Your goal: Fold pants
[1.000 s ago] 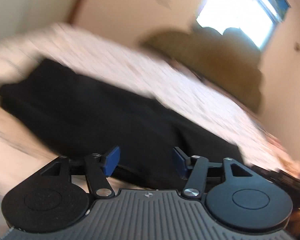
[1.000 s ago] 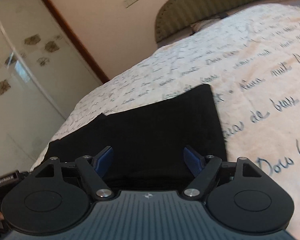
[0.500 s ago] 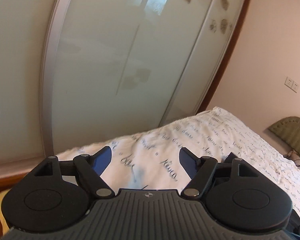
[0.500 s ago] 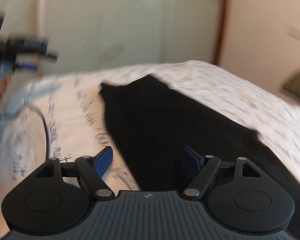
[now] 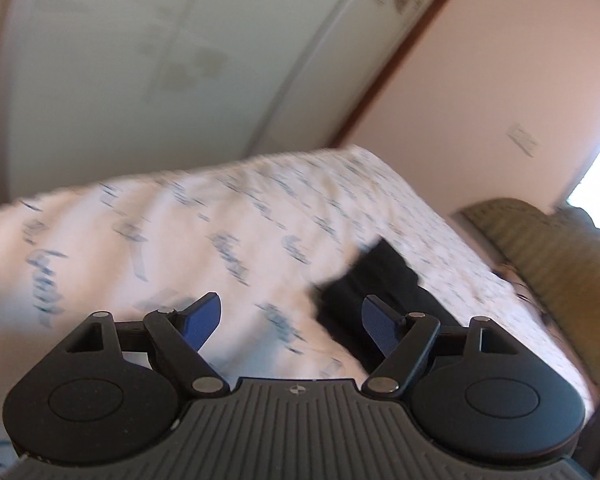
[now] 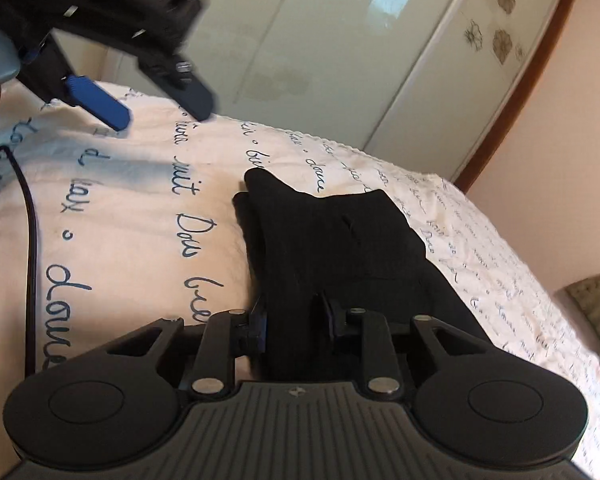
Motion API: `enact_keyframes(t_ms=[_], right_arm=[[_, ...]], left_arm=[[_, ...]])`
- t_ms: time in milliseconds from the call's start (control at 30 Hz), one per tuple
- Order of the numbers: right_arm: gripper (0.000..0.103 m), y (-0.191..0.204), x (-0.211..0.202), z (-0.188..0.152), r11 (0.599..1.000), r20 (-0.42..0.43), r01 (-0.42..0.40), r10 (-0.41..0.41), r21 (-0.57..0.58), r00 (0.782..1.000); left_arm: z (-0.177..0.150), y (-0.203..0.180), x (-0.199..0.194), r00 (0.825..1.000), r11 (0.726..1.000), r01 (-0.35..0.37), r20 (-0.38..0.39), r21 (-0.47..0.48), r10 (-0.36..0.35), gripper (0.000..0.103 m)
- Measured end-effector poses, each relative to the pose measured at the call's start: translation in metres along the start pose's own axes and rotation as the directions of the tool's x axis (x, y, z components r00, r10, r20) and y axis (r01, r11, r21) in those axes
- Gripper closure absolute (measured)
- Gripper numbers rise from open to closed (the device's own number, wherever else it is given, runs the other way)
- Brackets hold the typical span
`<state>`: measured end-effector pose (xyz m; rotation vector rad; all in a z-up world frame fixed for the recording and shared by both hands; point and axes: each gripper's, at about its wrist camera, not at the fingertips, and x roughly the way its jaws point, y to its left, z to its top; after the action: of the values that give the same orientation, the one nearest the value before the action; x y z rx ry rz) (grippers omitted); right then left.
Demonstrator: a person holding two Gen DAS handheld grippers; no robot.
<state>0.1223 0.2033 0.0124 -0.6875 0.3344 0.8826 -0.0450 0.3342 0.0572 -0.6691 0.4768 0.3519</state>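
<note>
Left wrist view: the left gripper [image 5: 290, 318] is seen with its blue pads spread wide and nothing between them; its jaws have just been opening further. Beneath it lies only the script-printed white bedspread [image 5: 180, 240]. The black pants [image 5: 380, 276] are seen ahead and to the right of this gripper, near but apart from it, with only one end visible past the right finger. A sliding wardrobe door [image 5: 140, 60] and an olive headboard [image 5: 540, 248] bound the scene.

Right wrist view: the right gripper [image 6: 294, 320] is seen drawn in narrow, its jaws having just been closing, and a bunched fold of the pants [image 6: 340, 240] is pinched between the pads. The garment, already doubled over, runs away from this gripper along its pointing line, its far corners lying on the bedspread [image 6: 120, 220]. The left gripper [image 6: 156, 100] hangs above the bedspread at upper left, well apart from the cloth and beyond its far end. A black cable [image 6: 30, 240] trails down the left edge.

The coming move is judged to turn on this layout: the right hand holds the near end, while the free far end lies between the two grippers, nearer the left.
</note>
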Motion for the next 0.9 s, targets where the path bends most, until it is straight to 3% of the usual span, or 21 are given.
enact_keyframes(t_ms=[67, 133, 167, 233, 267, 333, 400, 467, 500, 533, 567, 633, 700, 800, 833, 900], right_arm=[[0.079, -0.008, 0.003, -0.001, 0.996, 0.010, -0.032, 0.031, 0.081, 0.999], [0.079, -0.032, 0.005, -0.005, 0.954, 0.035, -0.119, 0.114, 0.274, 0.993], [0.082, -0.047, 0.006, -0.009, 0.908, 0.065, -0.170, 0.158, 0.383, 0.985], [0.086, -0.077, 0.011, -0.028, 0.763, 0.145, -0.270, 0.228, 0.587, 0.963], [0.088, -0.086, 0.012, -0.038, 0.697, 0.185, -0.306, 0.246, 0.649, 0.952], [0.089, -0.095, 0.013, -0.050, 0.622, 0.229, -0.336, 0.248, 0.707, 0.941], [0.089, -0.096, 0.013, -0.052, 0.606, 0.240, -0.343, 0.247, 0.718, 0.939], [0.089, -0.093, 0.013, -0.050, 0.624, 0.238, -0.350, 0.258, 0.699, 0.936], [0.089, -0.090, 0.012, -0.048, 0.633, 0.233, -0.356, 0.272, 0.687, 0.934], [0.088, -0.090, 0.013, -0.047, 0.643, 0.222, -0.351, 0.276, 0.681, 0.935], [0.087, -0.090, 0.012, -0.046, 0.650, 0.216, -0.347, 0.276, 0.675, 0.937], [0.081, -0.093, 0.009, -0.045, 0.634, 0.216, -0.361, 0.297, 0.684, 0.930], [0.070, -0.106, 0.004, -0.054, 0.526, 0.252, -0.411, 0.348, 0.744, 0.903], [0.054, -0.137, -0.015, -0.087, 0.237, 0.422, -0.523, 0.369, 0.818, 0.828], [0.048, -0.147, -0.024, -0.097, 0.173, 0.469, -0.548, 0.349, 0.819, 0.811], [0.039, -0.166, -0.041, -0.116, 0.092, 0.519, -0.564, 0.296, 0.820, 0.802]], left_arm=[[-0.002, -0.003, 0.010, 0.994, 0.996, 0.078, -0.067, -0.045, -0.081, 0.021], [-0.002, -0.005, 0.033, 0.963, 0.976, 0.164, -0.191, -0.144, -0.190, 0.015], [-0.003, -0.006, 0.045, 0.944, 0.962, 0.181, -0.237, -0.205, -0.229, 0.015], [-0.003, -0.011, 0.064, 0.923, 0.945, 0.202, -0.271, -0.256, -0.271, 0.015], [-0.002, -0.015, 0.071, 0.927, 0.949, 0.182, -0.277, -0.256, -0.253, 0.015], [-0.002, -0.021, 0.081, 0.936, 0.954, 0.144, -0.276, -0.263, -0.218, 0.015], [-0.001, -0.027, 0.089, 0.944, 0.956, 0.134, -0.261, -0.260, -0.203, 0.015], [0.000, -0.034, 0.096, 0.953, 0.965, 0.111, -0.252, -0.237, -0.171, 0.017], [0.000, -0.038, 0.097, 0.959, 0.972, 0.103, -0.239, -0.212, -0.153, 0.023], [0.001, -0.043, 0.100, 0.965, 0.981, 0.100, -0.226, -0.167, -0.136, 0.048], [0.000, -0.048, 0.104, 0.967, 0.989, 0.084, -0.228, -0.120, -0.110, 0.064], [-0.005, -0.047, 0.105, 0.972, 0.995, 0.065, -0.221, -0.082, -0.082, 0.077], [-0.008, -0.045, 0.104, 0.978, 0.997, 0.069, -0.196, -0.035, -0.075, 0.078], [-0.009, -0.057, 0.094, 0.989, 0.995, 0.050, -0.143, 0.083, -0.038, 0.084], [-0.010, -0.067, 0.089, 0.994, 0.987, 0.039, -0.111, 0.153, -0.022, 0.087], [-0.016, -0.097, 0.074, 1.000, 0.941, 0.024, -0.015, 0.337, -0.020, 0.089]])
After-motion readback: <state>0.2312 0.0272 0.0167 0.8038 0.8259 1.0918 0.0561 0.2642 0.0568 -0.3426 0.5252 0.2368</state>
